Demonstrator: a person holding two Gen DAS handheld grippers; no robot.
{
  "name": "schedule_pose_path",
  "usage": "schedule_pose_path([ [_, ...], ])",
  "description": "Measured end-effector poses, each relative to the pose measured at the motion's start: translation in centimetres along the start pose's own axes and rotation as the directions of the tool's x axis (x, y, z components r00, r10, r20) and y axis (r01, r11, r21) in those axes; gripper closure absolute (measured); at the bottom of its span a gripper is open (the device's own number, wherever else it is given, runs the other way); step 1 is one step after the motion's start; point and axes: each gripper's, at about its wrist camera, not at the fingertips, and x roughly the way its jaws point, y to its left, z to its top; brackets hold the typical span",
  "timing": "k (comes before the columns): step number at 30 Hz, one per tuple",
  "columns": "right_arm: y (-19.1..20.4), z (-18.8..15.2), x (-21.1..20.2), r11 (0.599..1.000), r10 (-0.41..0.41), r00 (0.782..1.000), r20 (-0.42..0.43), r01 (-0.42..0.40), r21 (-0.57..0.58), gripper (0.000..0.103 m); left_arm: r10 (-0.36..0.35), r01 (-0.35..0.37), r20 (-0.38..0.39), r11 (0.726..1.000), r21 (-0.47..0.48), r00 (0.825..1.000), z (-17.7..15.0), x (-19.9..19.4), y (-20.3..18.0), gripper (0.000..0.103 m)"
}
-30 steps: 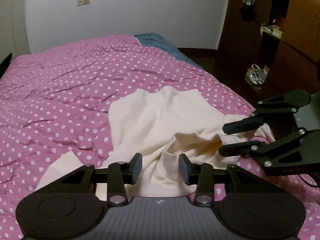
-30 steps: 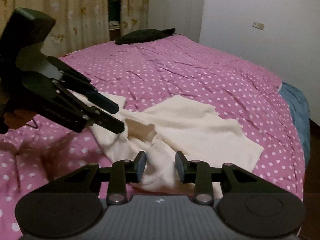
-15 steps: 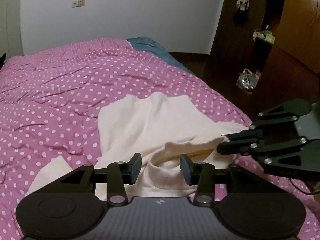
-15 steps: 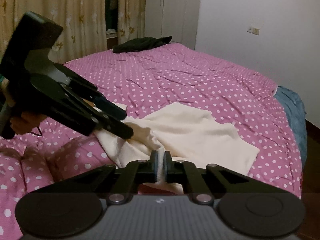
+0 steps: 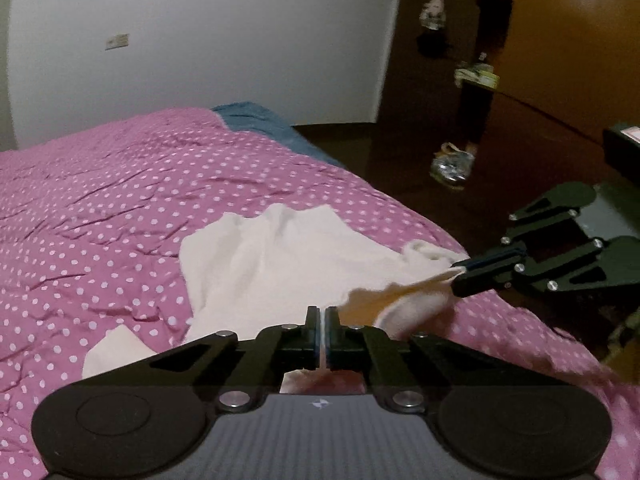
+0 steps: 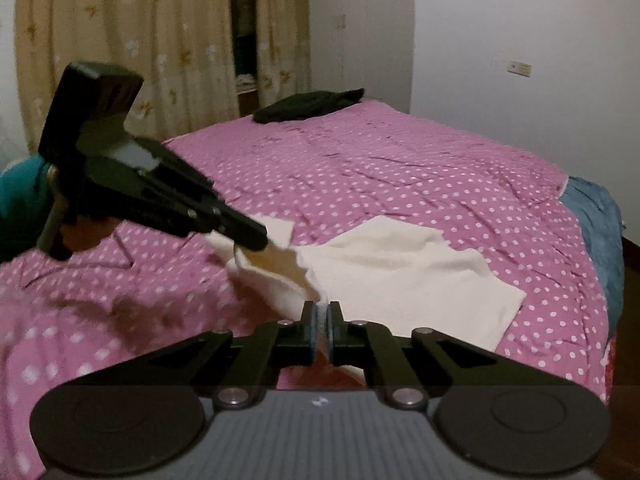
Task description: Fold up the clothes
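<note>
A cream garment [image 5: 288,256] lies on the pink polka-dot bedspread [image 5: 100,200] near the bed's near edge. My left gripper [image 5: 323,318] is shut on the garment's near hem and lifts it. My right gripper [image 6: 321,312] is shut on the same hem further along; it shows at the right of the left wrist view [image 5: 460,276], pinching the cloth. The left gripper shows in the right wrist view [image 6: 262,238] holding the other end. The hem hangs stretched between them above the bed. The rest of the garment [image 6: 400,276] lies crumpled on the bedspread.
A dark garment [image 6: 312,104] lies at the far end of the bed. A blue cover [image 5: 260,120] shows at the bed's far corner. Dark floor with a stand [image 5: 476,112] and a bag [image 5: 452,164] lies past the bed's edge. Curtains [image 6: 140,48] hang behind.
Both grippers closed on the garment's near hem, the right one first, then the left. They have raised the hem off the bed and pulled it taut between them.
</note>
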Motion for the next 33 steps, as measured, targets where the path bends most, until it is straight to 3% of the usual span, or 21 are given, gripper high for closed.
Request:
schedule_pose_path([
  [4, 1.5, -1.1, -0.2, 0.999, 0.040, 0.998, -0.057, -0.042, -0.031, 0.102, -0.016, 0.016, -0.011, 0.999, 0.037, 1.000, -0.5, -0.5, -0.7, 0.100],
  [6, 2.0, -1.6, 0.2, 0.998, 0.049, 0.995, -0.085, -0.053, -0.041, 0.102, -0.008, 0.007, 0.029, 0.999, 0.038, 1.000, -0.1, -1.0, -0.6, 0.097],
  [8, 2.0, -1.6, 0.4, 0.998, 0.046, 0.995, -0.093, -0.050, -0.039, 0.101, -0.012, 0.011, 0.062, 1.000, 0.024, 0.998, 0.4, -1.5, -0.2, 0.085],
  [10, 1.6, -1.4, 0.4, 0.999, 0.036, 0.996, -0.086, -0.038, -0.029, 0.099, -0.009, 0.007, 0.057, 0.999, 0.031, 0.998, 0.5, -1.2, 0.0, 0.081],
  [17, -0.1, -0.6, 3.1, 1.000, 0.026, 0.996, -0.089, -0.024, 0.017, 0.095, -0.038, 0.039, -0.062, 0.999, 0.007, 0.997, -0.6, 3.1, -0.2, 0.081],
  [23, -1.2, -0.9, 7.0, 0.997, 0.062, 0.990, -0.128, -0.056, 0.047, 0.094, -0.063, 0.067, -0.186, 0.998, 0.016, 0.981, -1.7, 5.4, -0.1, 0.081],
  [27, -2.4, -0.8, 7.8, 0.996, 0.069, 0.987, -0.145, -0.061, 0.060, 0.094, -0.014, 0.014, -0.122, 1.000, -0.007, 0.992, 0.1, 4.6, 1.7, 0.079],
  [29, -3.8, 0.0, 7.4, 0.994, 0.057, 0.991, -0.120, -0.046, 0.095, 0.092, 0.039, -0.043, -0.087, 0.998, -0.041, 0.995, 1.4, 4.7, 3.0, 0.073],
  [33, -8.2, 1.3, 7.6, 0.982, -0.018, 0.995, -0.093, 0.035, 0.185, 0.087, 0.175, -0.182, -0.069, 0.976, -0.119, 0.982, 4.0, 7.1, 6.2, 0.066],
])
